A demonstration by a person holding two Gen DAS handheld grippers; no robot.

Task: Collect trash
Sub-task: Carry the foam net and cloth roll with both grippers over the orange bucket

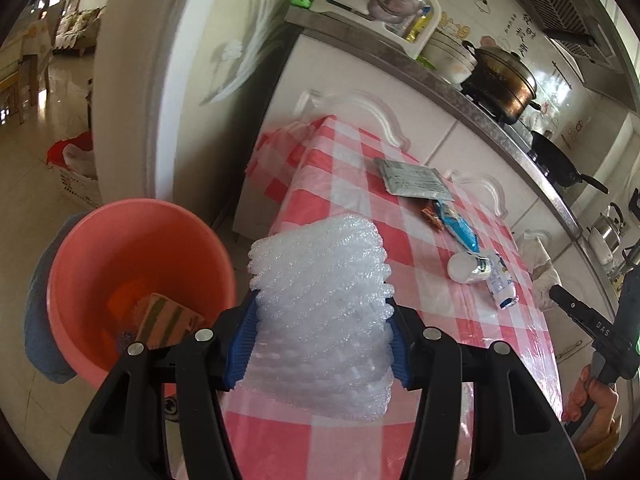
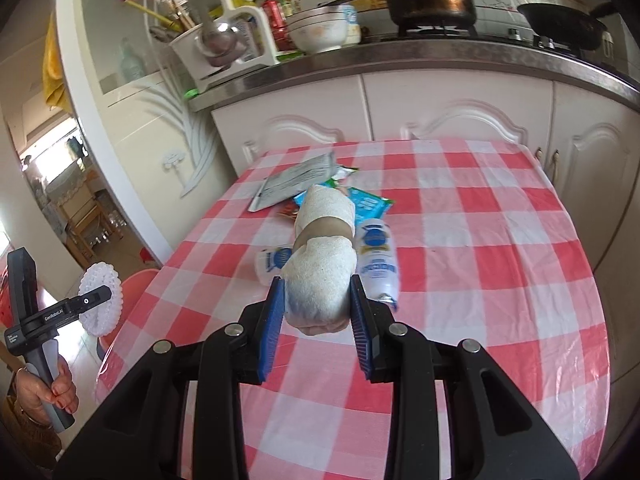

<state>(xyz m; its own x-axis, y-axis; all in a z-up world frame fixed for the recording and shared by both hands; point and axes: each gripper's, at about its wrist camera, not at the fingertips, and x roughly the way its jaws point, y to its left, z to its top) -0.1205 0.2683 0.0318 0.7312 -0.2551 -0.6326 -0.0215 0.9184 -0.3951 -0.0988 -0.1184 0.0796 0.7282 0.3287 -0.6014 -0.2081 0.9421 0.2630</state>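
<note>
Two grippers are each loaded with one piece of trash above a table (image 2: 500,240) spread with a red-and-white checked cloth. Farthest left, at about nine o'clock in the left wrist view, a pink bucket (image 1: 80,264) stands on the floor just beside the table's edge, a striped brown packet (image 1: 168,320) lying inside it. The left gripper (image 1: 322,336) is clamped at medium width on a white foam net sleeve (image 1: 320,300); both blue pads press its sides and its long axis runs away from the camera, toward twelve o'clock. In the right wrist view that sleeve shows end-on at nine o'clock as a round white disc, out past the table edge over the bucket.

On the cloth, toward one o'clock of the left wrist view, lie a grey foil pouch (image 1: 414,180), a blue wrapper (image 1: 460,228) and two small white bottles (image 1: 486,272), all on their sides.

The right gripper (image 2: 318,300) is squeezed narrow on a crumpled whitish wad of paper (image 2: 320,272), banded by a brown strip. Its long axis points toward twelve o'clock, tilted up off the cloth, and it hides part of the bottles behind it.
</note>
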